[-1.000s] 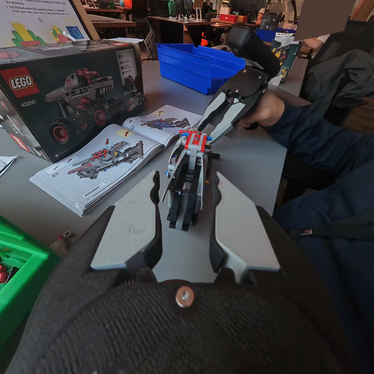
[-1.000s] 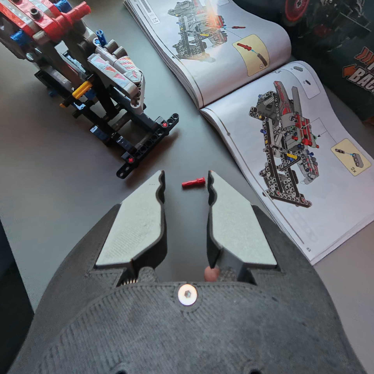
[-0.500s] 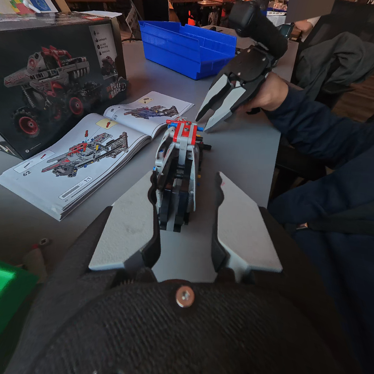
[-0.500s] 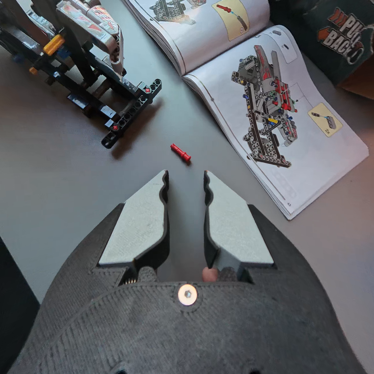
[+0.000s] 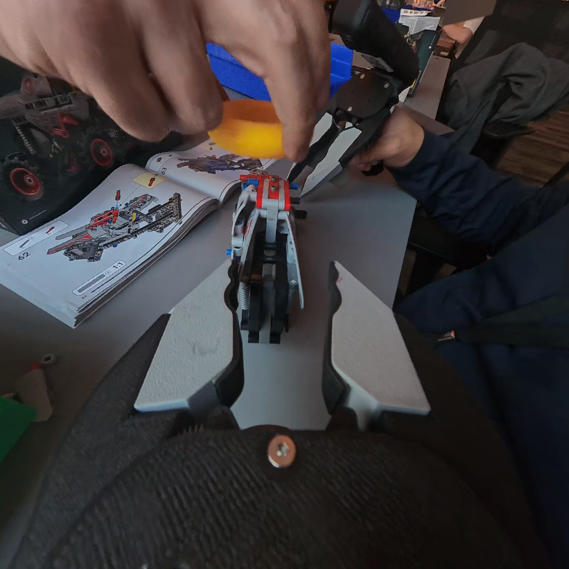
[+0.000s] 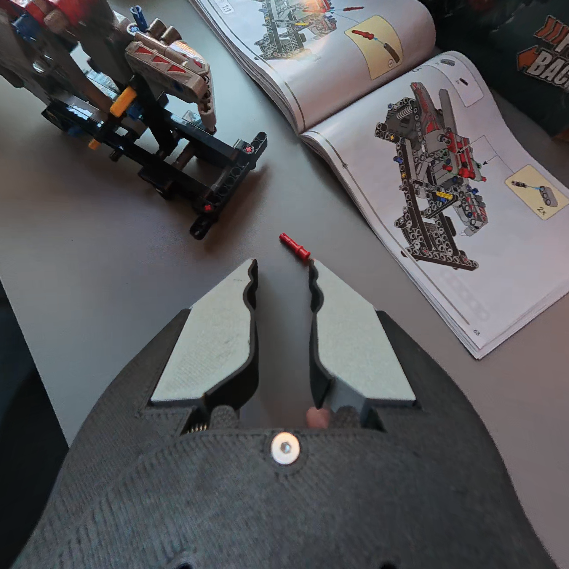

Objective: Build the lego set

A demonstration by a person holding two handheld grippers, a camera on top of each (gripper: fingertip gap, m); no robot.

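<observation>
My left gripper (image 5: 281, 277) has its fingers spread around the rear of the lego model (image 5: 266, 246), which stands on the grey worktop (image 5: 354, 234). My right gripper (image 6: 282, 264) is spread too and holds nothing; a small red pin (image 6: 294, 244) lies just beyond its right tip, beside the open booklet (image 6: 446, 172). A blurred hand (image 5: 172, 61) holds something orange (image 5: 246, 129) above the model.
</observation>
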